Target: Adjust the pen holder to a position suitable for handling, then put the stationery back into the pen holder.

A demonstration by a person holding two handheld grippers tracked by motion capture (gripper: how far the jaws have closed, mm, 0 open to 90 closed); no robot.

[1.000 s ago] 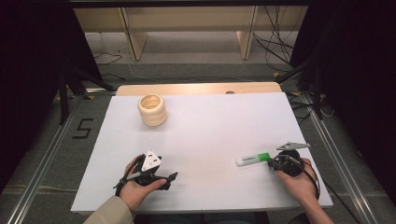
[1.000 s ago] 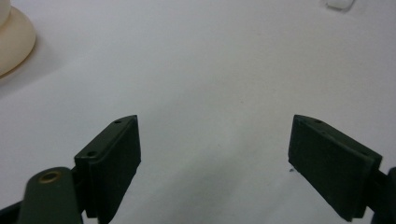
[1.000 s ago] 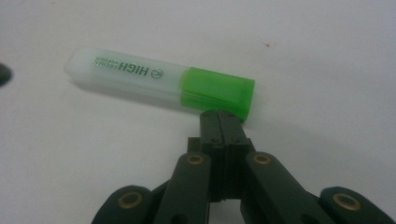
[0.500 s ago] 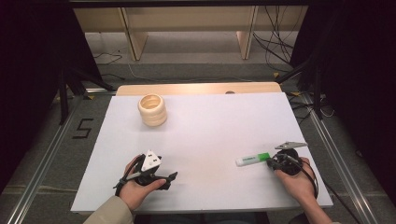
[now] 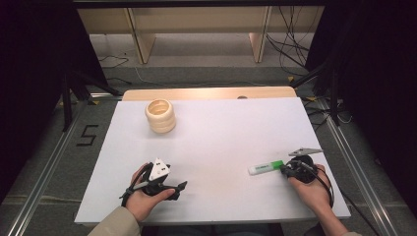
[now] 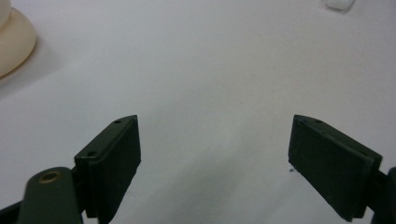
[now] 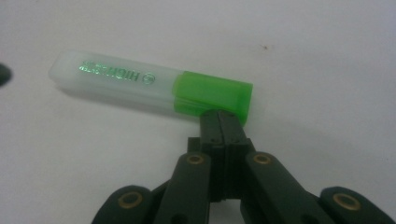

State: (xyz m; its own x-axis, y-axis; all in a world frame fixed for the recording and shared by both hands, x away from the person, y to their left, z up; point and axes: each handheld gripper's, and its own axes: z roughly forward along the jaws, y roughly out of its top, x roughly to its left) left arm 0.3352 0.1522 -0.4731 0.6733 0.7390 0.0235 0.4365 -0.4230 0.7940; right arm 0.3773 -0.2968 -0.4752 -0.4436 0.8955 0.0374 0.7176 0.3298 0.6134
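A highlighter (image 5: 264, 167) with a clear white body and a green cap lies flat on the white table (image 5: 221, 132) at the front right. My right gripper (image 5: 285, 169) is shut, its tips resting against the green cap (image 7: 212, 93) with nothing between the jaws (image 7: 223, 122). My left gripper (image 5: 169, 180) sits at the front left in a hand, with a white three-cornered plate on top. Its jaws stand wide open (image 6: 215, 158) over bare table, holding nothing.
A cream stack of wooden rings (image 5: 160, 115) stands at the back left of the table, and its edge (image 6: 14, 39) is at the top left of the left gripper view. A wooden strip (image 5: 206, 93) runs along the far edge.
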